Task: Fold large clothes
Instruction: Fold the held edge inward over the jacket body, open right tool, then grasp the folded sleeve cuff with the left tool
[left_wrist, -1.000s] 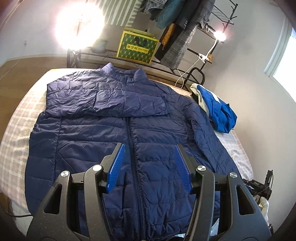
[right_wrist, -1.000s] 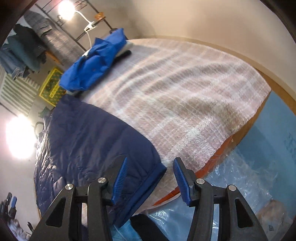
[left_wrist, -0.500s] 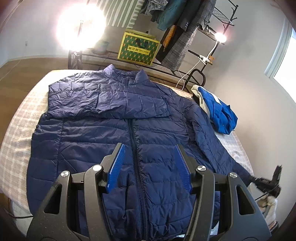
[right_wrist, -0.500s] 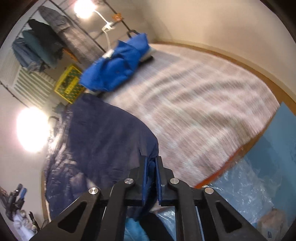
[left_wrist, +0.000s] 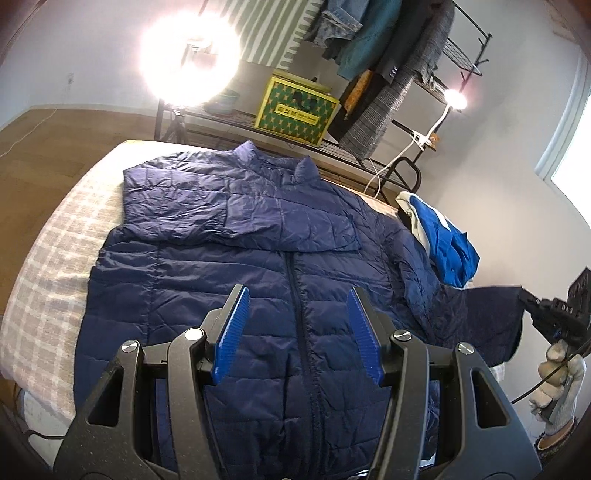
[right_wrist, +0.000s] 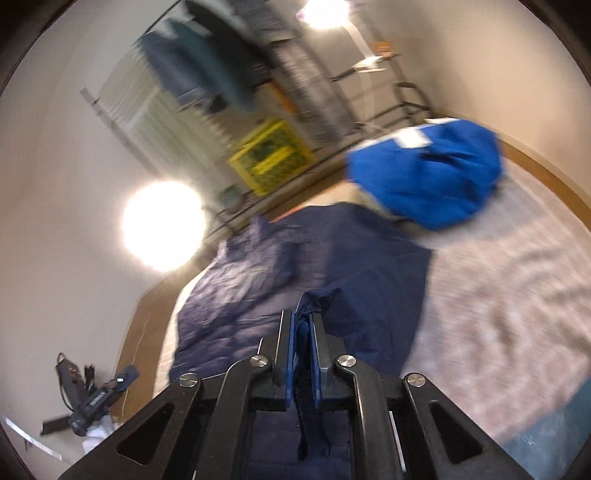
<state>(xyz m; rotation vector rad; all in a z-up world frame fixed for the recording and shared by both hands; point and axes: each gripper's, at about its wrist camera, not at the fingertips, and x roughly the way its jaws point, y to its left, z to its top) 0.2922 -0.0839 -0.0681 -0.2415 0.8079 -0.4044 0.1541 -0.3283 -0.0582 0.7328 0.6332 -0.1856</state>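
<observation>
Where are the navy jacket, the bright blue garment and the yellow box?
navy jacket (left_wrist: 236, 295), left wrist view, on the quilted front panel left of the zipper.
bright blue garment (left_wrist: 448, 249), left wrist view, on its blue fabric.
yellow box (left_wrist: 295, 110), left wrist view, on its patterned front face.

Open air is left above the jacket (left_wrist: 229, 280) spread on the bed (left_wrist: 55, 266) — nothing stands on its front. The right side is crowded: a blue garment (left_wrist: 448, 247) is heaped by the far edge, and the raised sleeve (left_wrist: 491, 314) is stretched across that side. The far edge is closed off by a rack (left_wrist: 332, 147) — a yellow box (left_wrist: 295, 110) sits on it.
</observation>
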